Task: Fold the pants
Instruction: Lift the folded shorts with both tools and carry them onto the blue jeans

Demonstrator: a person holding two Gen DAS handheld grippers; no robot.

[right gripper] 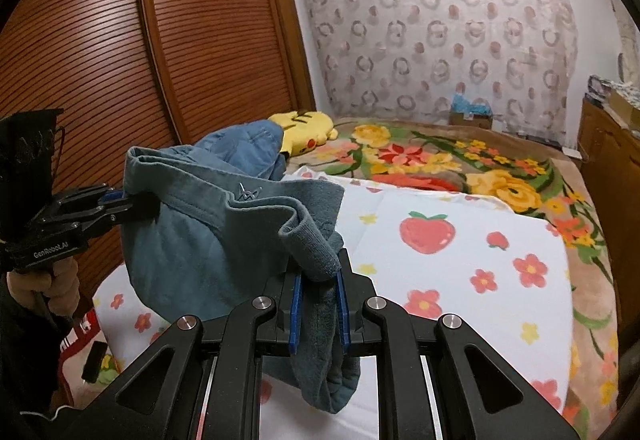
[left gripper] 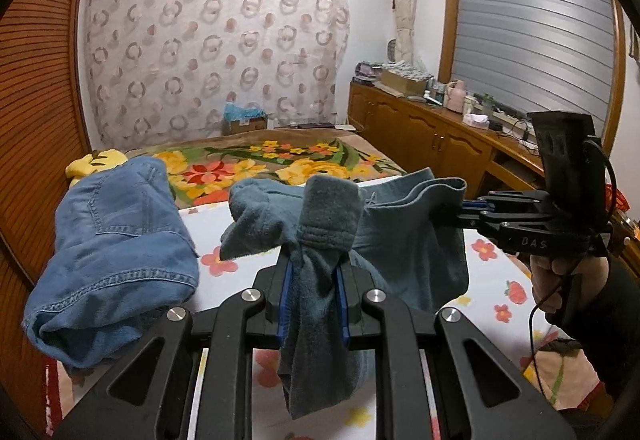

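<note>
Left hand-held gripper [left gripper: 311,294], bottom centre of the left wrist view, is clamped on a bunched part of the teal sweatpants [left gripper: 404,244], blue pads pinching the fabric on both sides. Right hand-held gripper [right gripper: 319,310], bottom centre of the right wrist view, is likewise clamped on another bunch of the same pants, near the ribbed edge. The sweatpants hang stretched between the two grippers, lifted off the bed, sagging in a pouch at mid-frame. Below lies a white sheet with strawberry and flower print [right gripper: 460,264]; beyond it, a floral blanket [left gripper: 256,163] across the middle of the frame. Blue jeans [left gripper: 116,240] sit piled at left of the left view, touching the sheet. Yellow plush toy [right gripper: 308,127] rests behind the jeans near the brown louvred wardrobe [right gripper: 160,39]. A hand [left gripper: 554,282] grips the right gripper's handle at the right edge.
</note>
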